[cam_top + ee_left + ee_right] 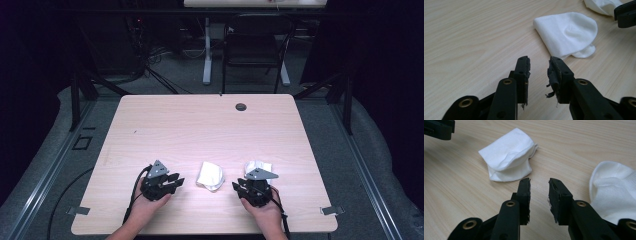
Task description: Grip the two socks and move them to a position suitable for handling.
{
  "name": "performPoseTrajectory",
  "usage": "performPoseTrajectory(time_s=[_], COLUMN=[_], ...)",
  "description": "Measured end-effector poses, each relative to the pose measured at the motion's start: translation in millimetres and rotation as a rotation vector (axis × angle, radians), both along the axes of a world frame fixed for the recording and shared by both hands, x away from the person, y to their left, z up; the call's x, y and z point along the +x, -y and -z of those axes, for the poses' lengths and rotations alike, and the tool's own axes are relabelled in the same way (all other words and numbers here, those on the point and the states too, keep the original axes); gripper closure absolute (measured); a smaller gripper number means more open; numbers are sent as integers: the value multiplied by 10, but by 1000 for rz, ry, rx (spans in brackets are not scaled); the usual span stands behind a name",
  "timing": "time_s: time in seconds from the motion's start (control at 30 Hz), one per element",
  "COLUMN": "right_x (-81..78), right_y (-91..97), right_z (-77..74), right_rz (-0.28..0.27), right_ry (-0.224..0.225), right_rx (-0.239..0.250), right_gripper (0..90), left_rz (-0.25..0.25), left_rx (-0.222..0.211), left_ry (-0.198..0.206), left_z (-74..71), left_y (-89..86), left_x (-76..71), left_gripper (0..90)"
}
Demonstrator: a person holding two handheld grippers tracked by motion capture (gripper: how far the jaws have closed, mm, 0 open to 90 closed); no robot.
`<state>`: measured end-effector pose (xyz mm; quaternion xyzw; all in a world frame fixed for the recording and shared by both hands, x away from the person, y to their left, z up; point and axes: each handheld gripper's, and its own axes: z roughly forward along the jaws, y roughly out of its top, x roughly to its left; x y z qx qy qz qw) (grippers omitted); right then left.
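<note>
High view: 2 grippers flank a folded sock

On the pale wood surface (200,125), the folded white cotton sock (210,175) lies between the left gripper (176,181) and right gripper (236,187). Both grippers' fingers stand slightly parted, holding nothing. A second crumpled white sock (257,166) lies beyond the folded sock, touching the right gripper.

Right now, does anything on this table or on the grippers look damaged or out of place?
Yes: the left gripper has torn padding, with black shreds hanging off its fingers. The two white socks lie crumpled on the table, but nothing is spilled.
</note>
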<state>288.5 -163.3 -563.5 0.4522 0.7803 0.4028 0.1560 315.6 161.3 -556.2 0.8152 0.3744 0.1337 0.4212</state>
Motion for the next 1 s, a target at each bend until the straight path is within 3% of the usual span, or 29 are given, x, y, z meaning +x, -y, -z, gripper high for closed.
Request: performPoseTrajectory(time_s=[0.37, 0.5, 1.0], right_x=[9, 8, 18], right_y=[27, 28, 50], right_z=[7, 3, 0], right_rz=[2, 6, 9], right_ry=[-6, -2, 1], right_rx=[-6, 6, 12], right_gripper=[738, 737, 755], left_rz=[12, 28, 40], left_rx=[-11, 5, 32], left_ry=[-2, -1, -25], left_z=[-23, -31, 55], left_y=[285, 388, 584], left_x=[125, 134, 226], left_gripper=[747, 756, 823])
